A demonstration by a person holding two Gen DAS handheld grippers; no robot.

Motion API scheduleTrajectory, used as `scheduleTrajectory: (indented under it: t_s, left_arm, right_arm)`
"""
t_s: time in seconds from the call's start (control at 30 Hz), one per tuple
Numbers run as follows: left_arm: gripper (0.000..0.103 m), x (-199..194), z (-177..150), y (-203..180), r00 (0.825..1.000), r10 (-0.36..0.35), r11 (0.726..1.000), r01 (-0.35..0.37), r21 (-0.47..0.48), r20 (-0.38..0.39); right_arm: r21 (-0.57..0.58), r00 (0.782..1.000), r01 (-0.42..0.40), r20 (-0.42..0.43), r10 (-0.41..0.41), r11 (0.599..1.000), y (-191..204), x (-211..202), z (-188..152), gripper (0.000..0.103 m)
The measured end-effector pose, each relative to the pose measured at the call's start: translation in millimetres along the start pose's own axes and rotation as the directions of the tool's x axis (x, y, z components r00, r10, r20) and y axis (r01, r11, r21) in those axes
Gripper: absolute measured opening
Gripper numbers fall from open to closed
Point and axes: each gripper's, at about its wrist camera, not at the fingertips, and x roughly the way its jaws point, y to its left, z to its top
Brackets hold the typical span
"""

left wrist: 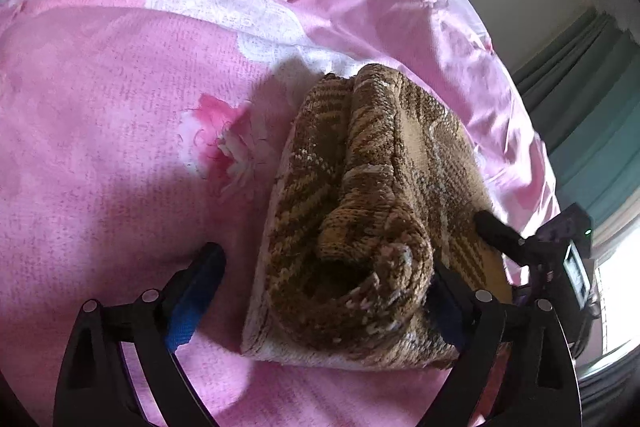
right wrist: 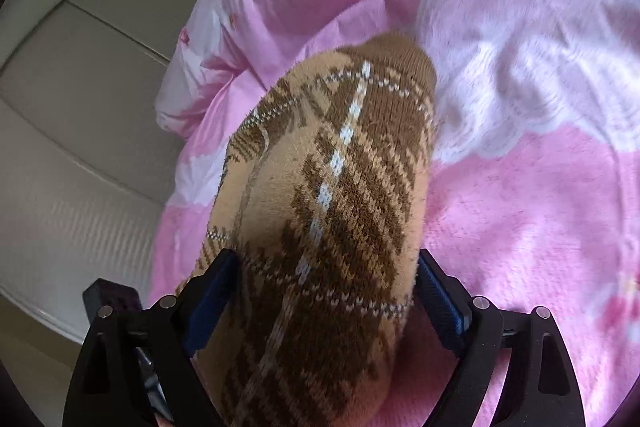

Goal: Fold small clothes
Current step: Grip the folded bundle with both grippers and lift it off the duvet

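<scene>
Sock (left wrist: 360, 211), folded into a thick bundle on the pink bedding (left wrist: 120, 147), lies between the spread jaws of both the left gripper (left wrist: 324, 279) and right gripper (right wrist: 324, 279), so it may spring open, or a rising pad may drag a layer loose

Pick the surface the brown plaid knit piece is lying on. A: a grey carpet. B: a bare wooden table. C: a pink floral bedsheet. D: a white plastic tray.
C: in both wrist views the brown plaid knit piece rests on a pink floral bedsheet, with pink and white fabric showing on every side of it.
</scene>
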Motion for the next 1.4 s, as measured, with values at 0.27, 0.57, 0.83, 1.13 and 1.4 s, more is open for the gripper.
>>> scheduleTrajectory:
  t_s: [0.27, 0.57, 0.83, 1.13, 1.4]
  left_arm:
    - [0.083, 13.1, 2.5, -0.5, 0.996, -0.084, 0.996, 0.083, -0.041, -0.012]
    - [0.054, -6.0, 12.8, -9.5, 0.994, -0.104, 0.994, 0.104, -0.024, 0.031]
    - [0.051, -51.0, 22.9, -34.1, 0.991, -0.118, 0.993, 0.116, 0.037, 0.056]
    - [0.051, -142.4, 39.9, -36.7, 0.984, -0.117, 0.991, 0.108, 0.072, 0.131]
    - [0.051, -229.2, 71.2, 17.8, 0.97, -0.074, 0.996, 0.06, 0.067, 0.231]
  right_arm:
    - [0.004, 0.996, -0.049, -0.072, 0.049, 0.999, 0.6, 22.8, 2.4, 0.084]
    - [0.023, 0.997, -0.079, 0.02, 0.079, 0.997, 11.2, -1.2, -1.6, 0.062]
    - [0.012, 0.994, -0.07, 0.082, 0.068, 0.997, 54.8, -48.6, -12.2, 0.059]
    - [-0.035, 0.983, -0.132, 0.123, 0.135, 0.991, 129.5, -72.4, -32.8, 0.059]
    - [-0.112, 0.971, -0.212, 0.088, 0.222, 0.971, 222.8, -31.0, -44.6, 0.059]
